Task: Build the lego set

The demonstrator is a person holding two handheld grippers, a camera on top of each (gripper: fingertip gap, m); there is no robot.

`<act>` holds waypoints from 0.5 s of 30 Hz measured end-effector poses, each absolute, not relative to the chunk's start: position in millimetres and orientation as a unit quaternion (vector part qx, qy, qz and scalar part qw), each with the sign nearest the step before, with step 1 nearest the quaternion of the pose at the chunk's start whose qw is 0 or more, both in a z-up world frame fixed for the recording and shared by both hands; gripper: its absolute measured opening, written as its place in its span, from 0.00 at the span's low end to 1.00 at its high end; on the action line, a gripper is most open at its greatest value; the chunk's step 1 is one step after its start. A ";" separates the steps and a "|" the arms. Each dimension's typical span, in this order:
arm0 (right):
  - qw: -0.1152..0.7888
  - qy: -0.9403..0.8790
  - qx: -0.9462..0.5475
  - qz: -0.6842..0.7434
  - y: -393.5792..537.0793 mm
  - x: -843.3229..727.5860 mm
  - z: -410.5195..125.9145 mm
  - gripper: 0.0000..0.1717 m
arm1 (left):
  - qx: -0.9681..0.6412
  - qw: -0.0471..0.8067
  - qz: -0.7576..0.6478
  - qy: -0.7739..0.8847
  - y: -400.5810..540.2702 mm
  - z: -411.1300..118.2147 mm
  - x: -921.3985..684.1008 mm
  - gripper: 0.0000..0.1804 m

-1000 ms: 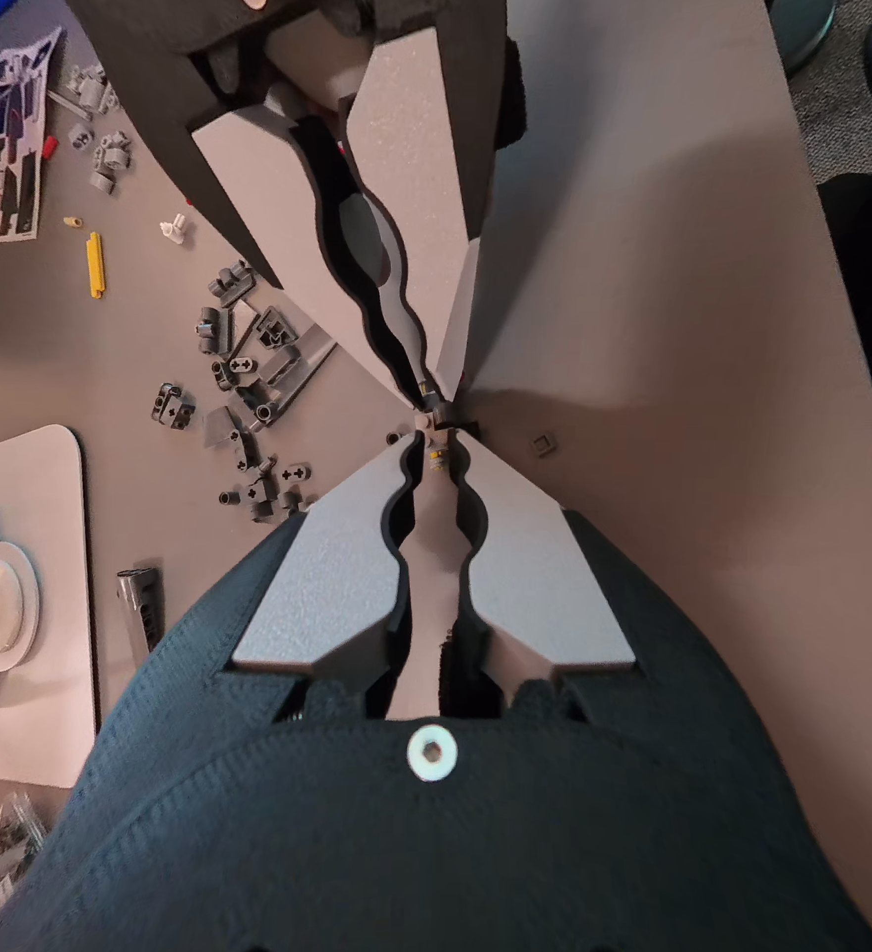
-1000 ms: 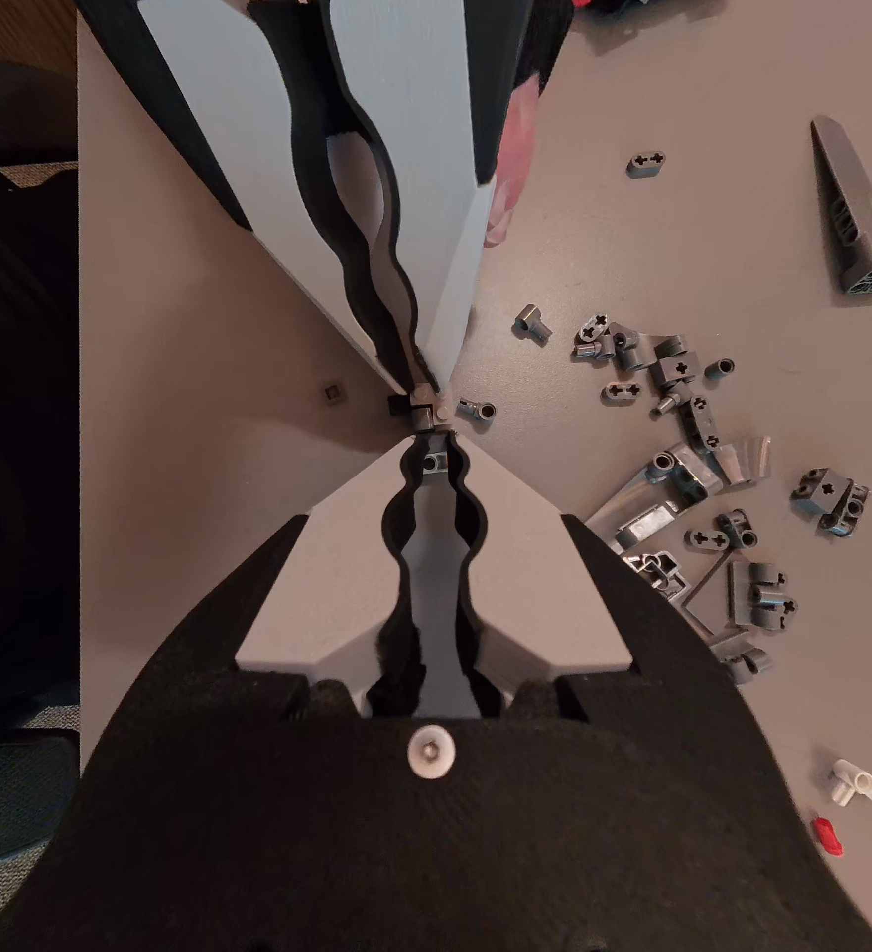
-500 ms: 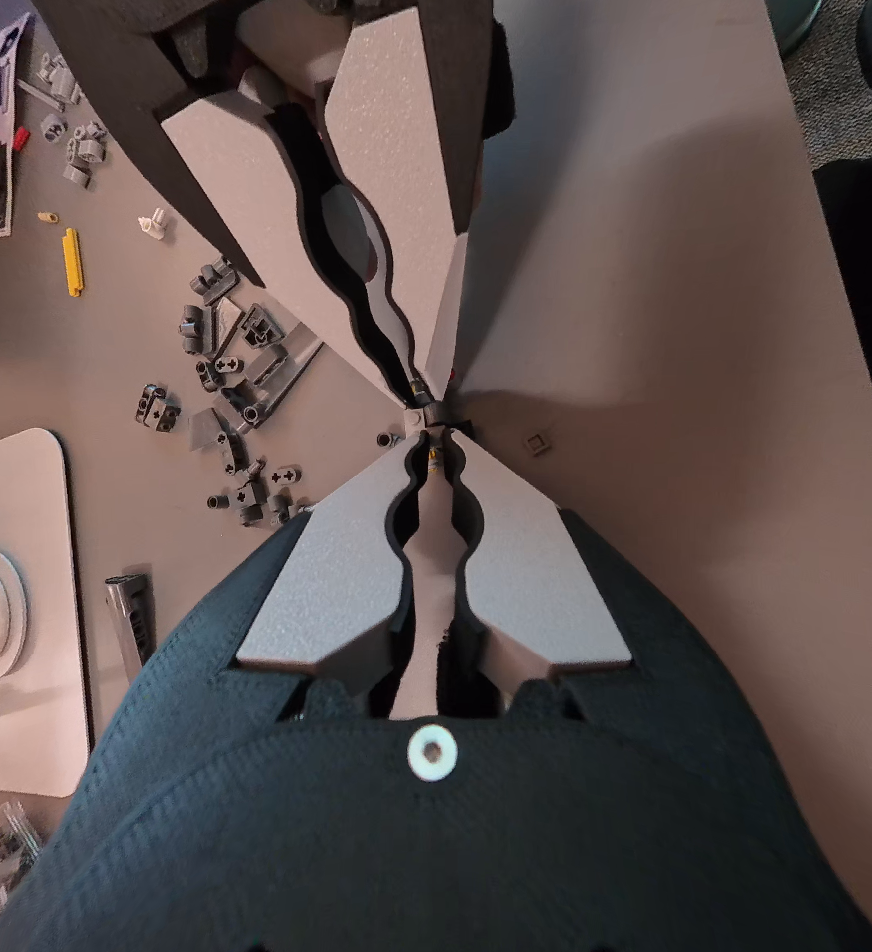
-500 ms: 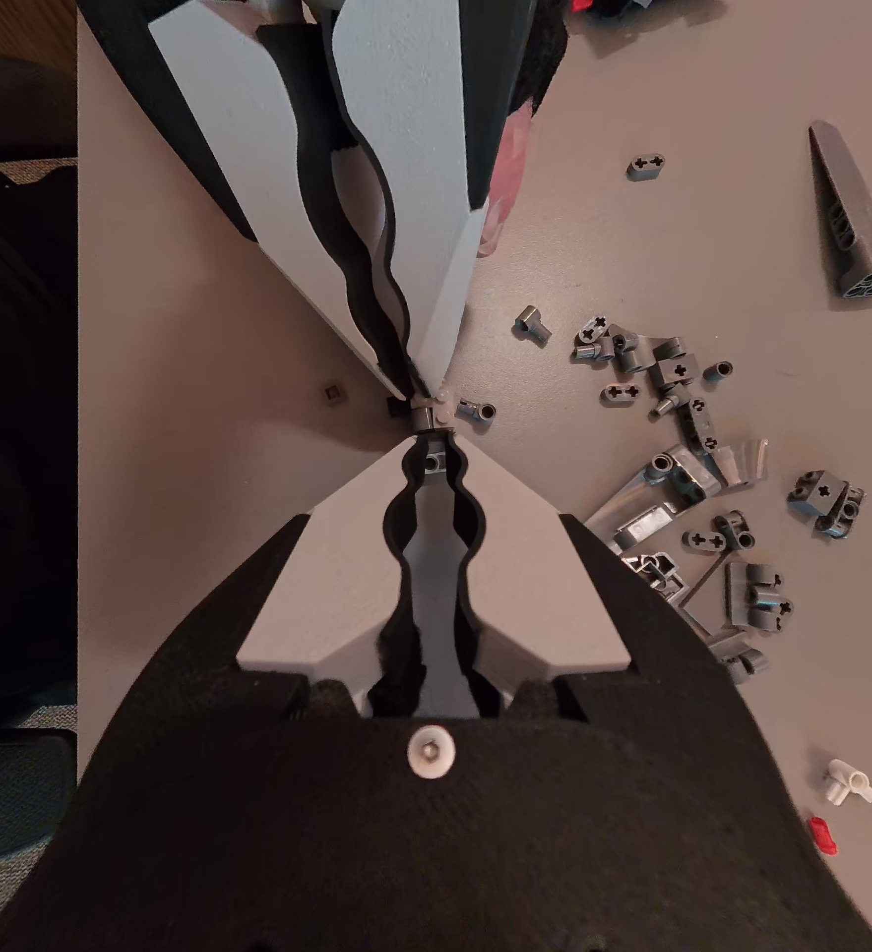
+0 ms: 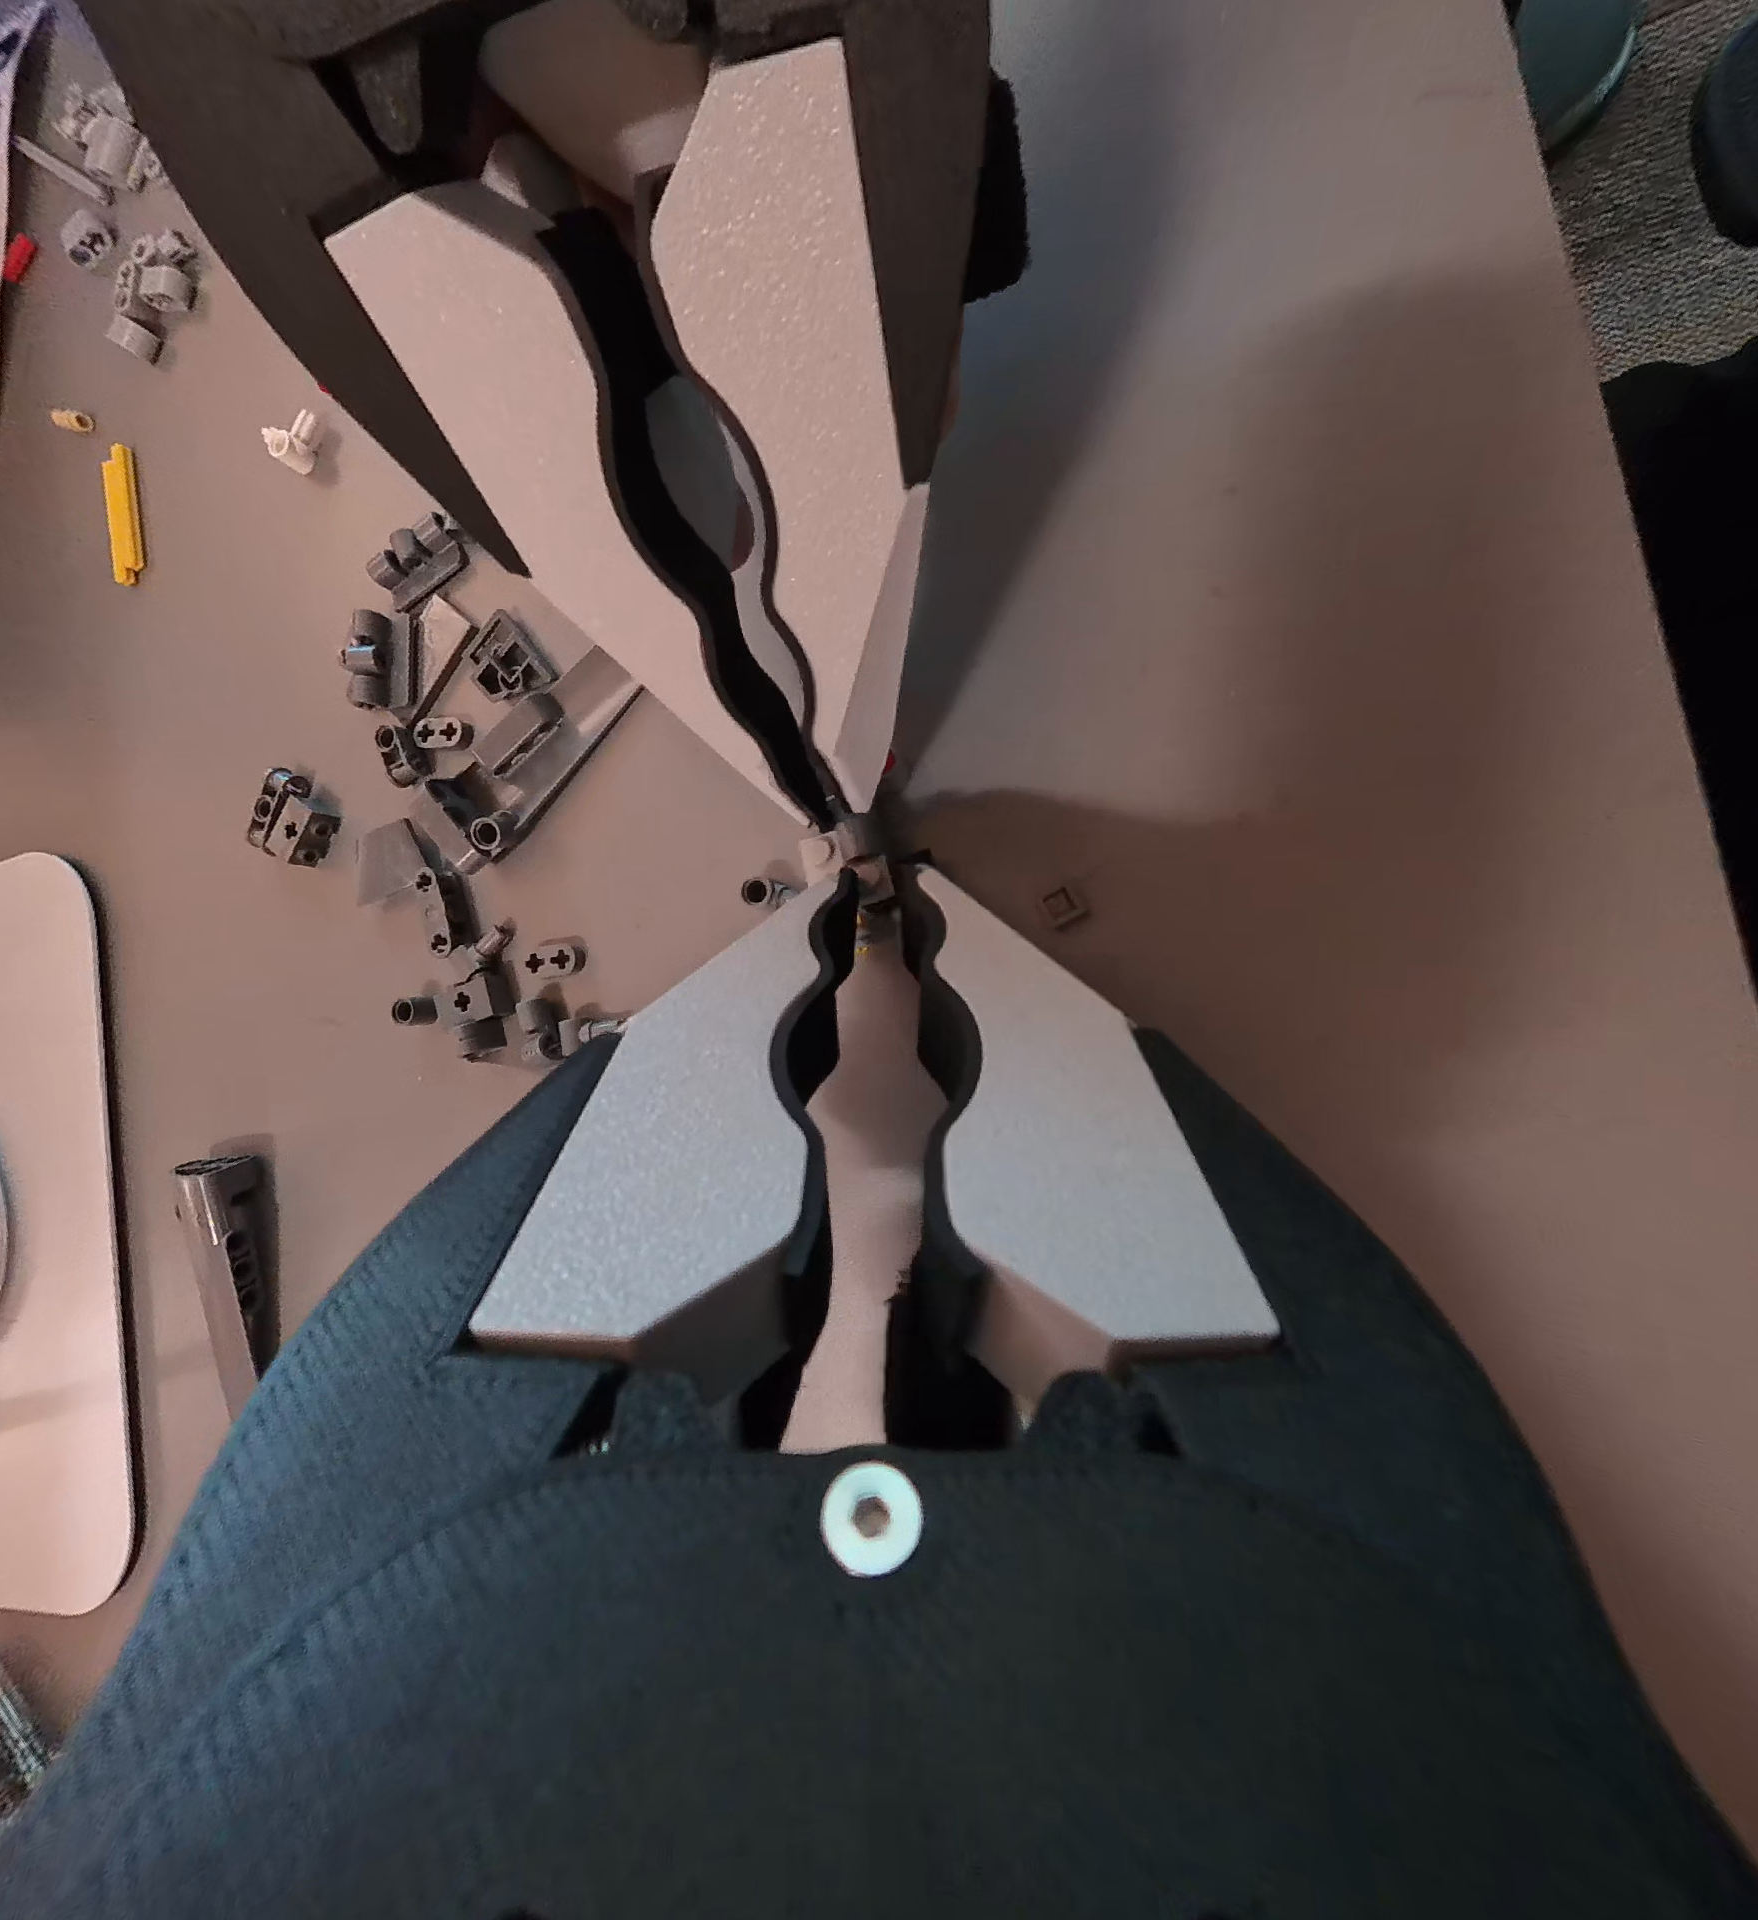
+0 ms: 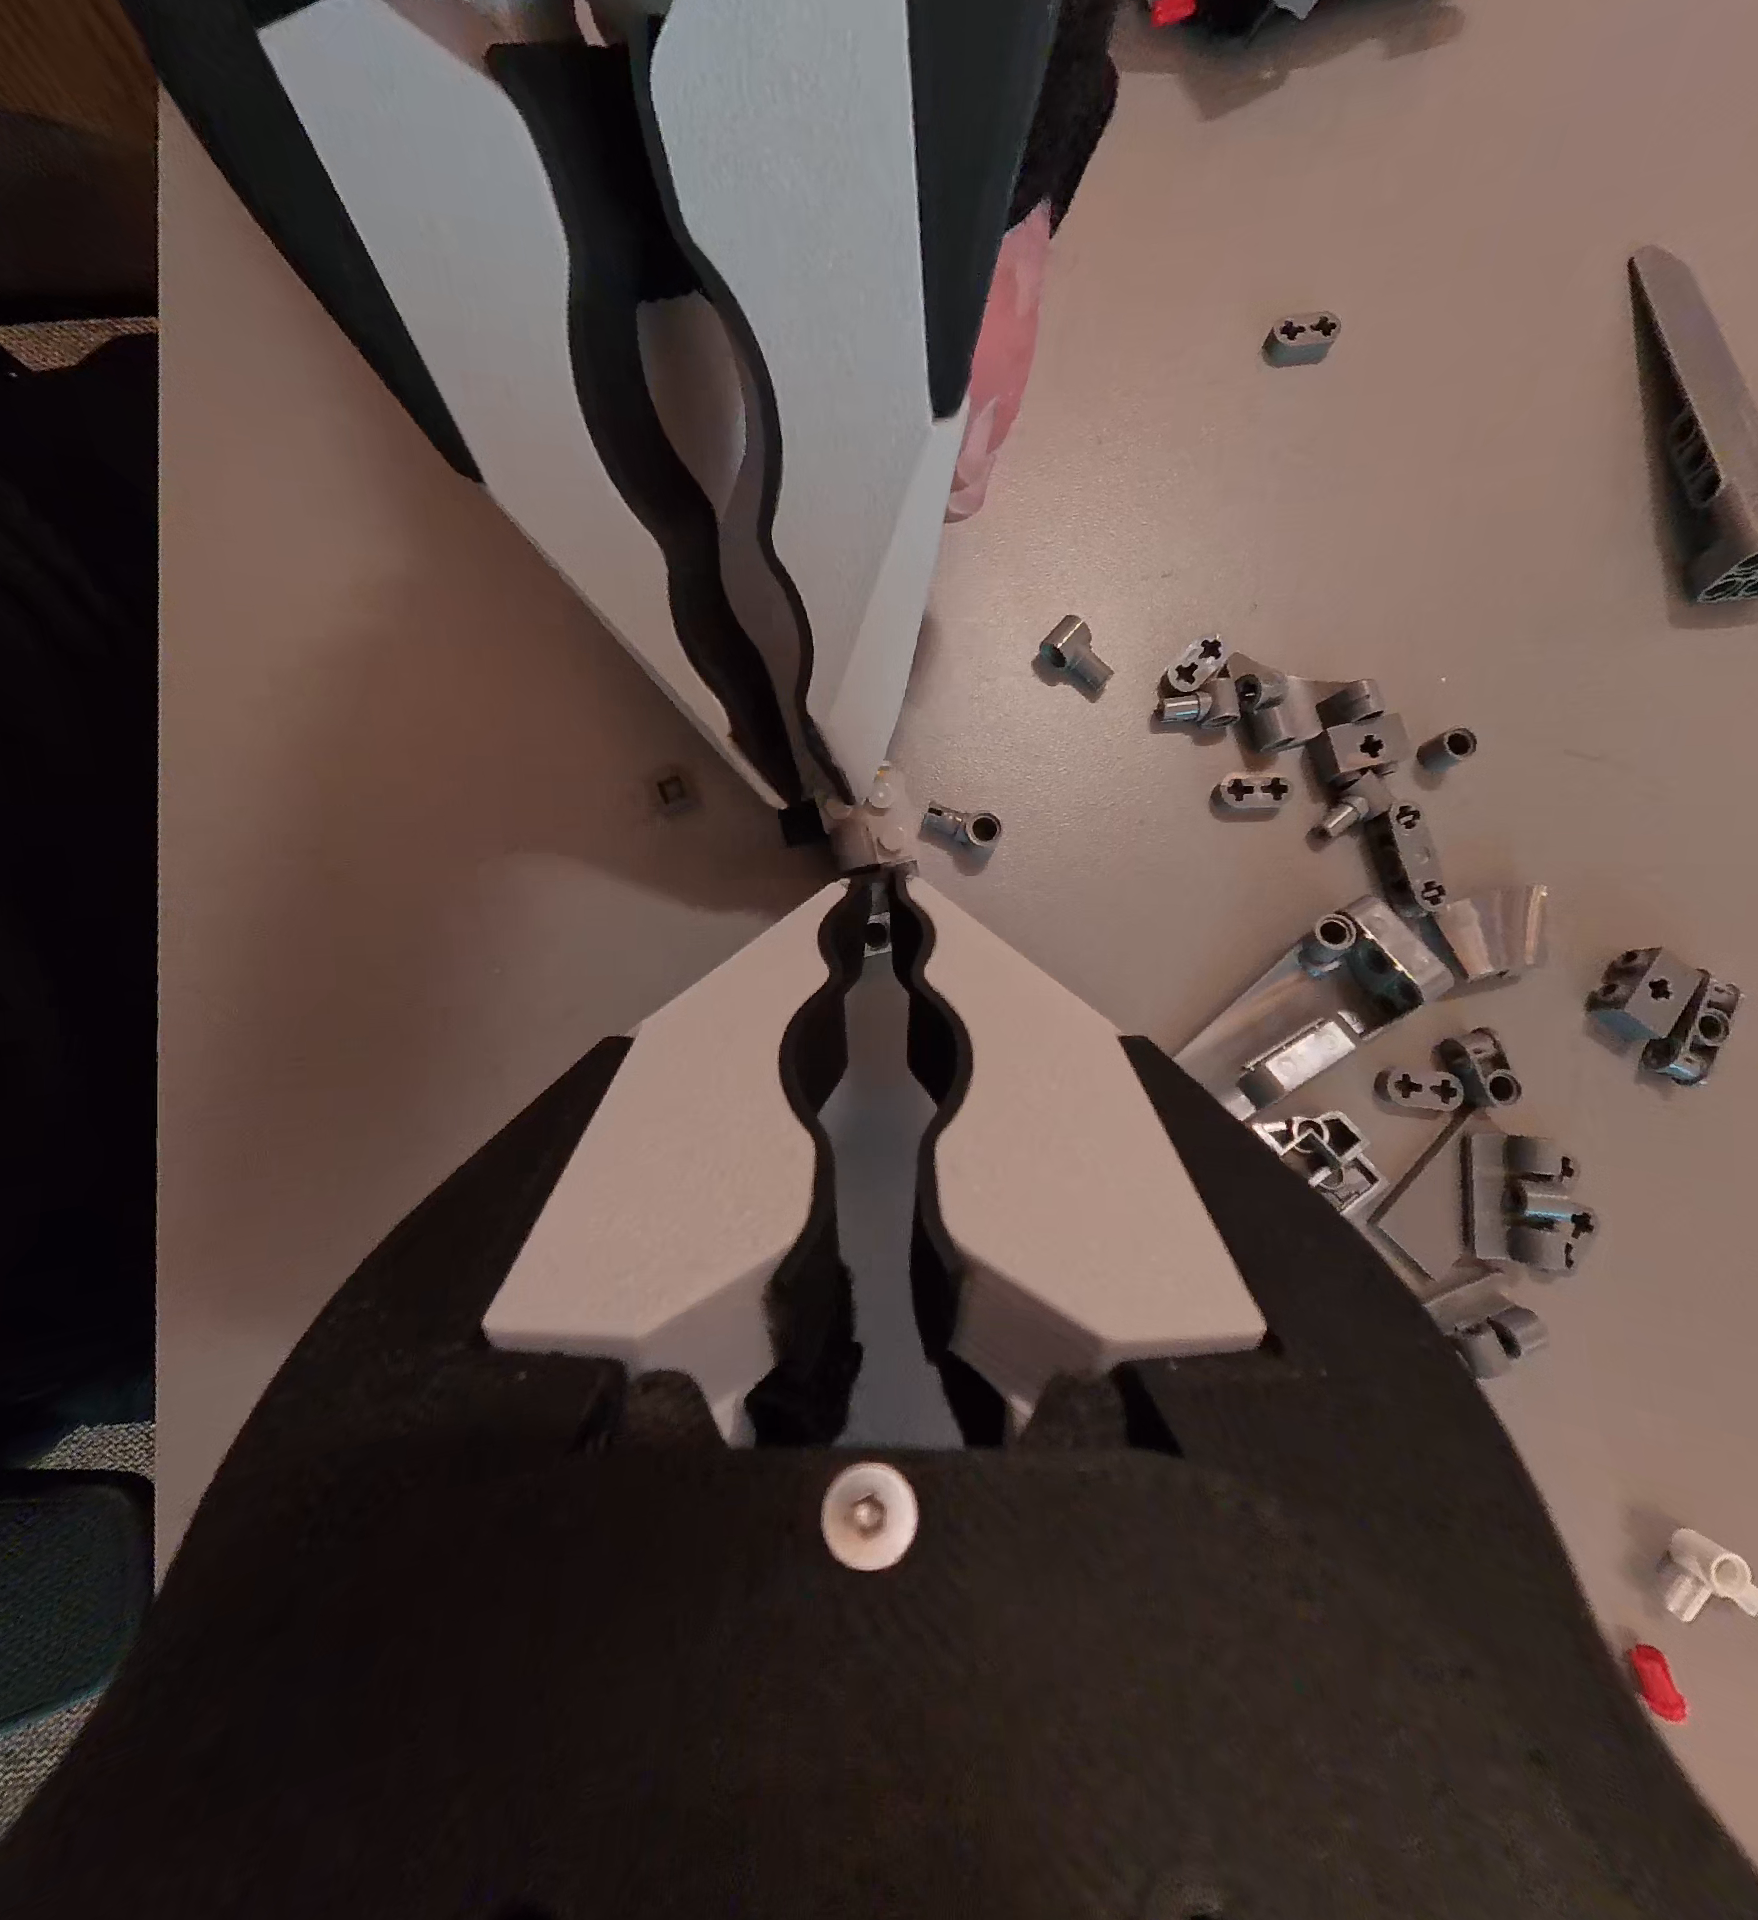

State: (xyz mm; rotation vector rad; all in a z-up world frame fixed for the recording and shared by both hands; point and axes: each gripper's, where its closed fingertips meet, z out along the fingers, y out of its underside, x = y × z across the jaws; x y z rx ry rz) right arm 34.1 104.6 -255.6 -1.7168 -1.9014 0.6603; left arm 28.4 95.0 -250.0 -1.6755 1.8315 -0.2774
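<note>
Both grippers have nudged closer, left gripper (image 5: pixel 873 891) and right gripper (image 6: pixel 870 885) fingers each pinching one small grey brick assembly (image 6: pixel 870 826); uneven squeeze could pop it onto the worktop (image 6: pixel 1218 468).

The left gripper (image 5: pixel 870 883) has a dark teal, ribbed body with a pale round screw (image 5: pixel 871 1520) at its middle. Its two fingers (image 5: pixel 688 1143) are light grey wedges lined with wavy black pads. The right gripper (image 6: pixel 870 883) is alike, but its body is rough black.
</note>
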 end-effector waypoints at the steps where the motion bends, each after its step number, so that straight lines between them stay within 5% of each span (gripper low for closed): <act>1: 0.246 -0.697 -0.629 0.242 104.6 34.1 -255.7 0.01 | -0.636 0.316 -0.108 0.696 93.6 -249.8 28.4 0.04; 15: 0.246 -0.697 -0.629 0.240 104.5 33.1 -255.7 0.00 | -0.631 0.328 -0.109 0.695 98.9 -243.3 28.3 0.03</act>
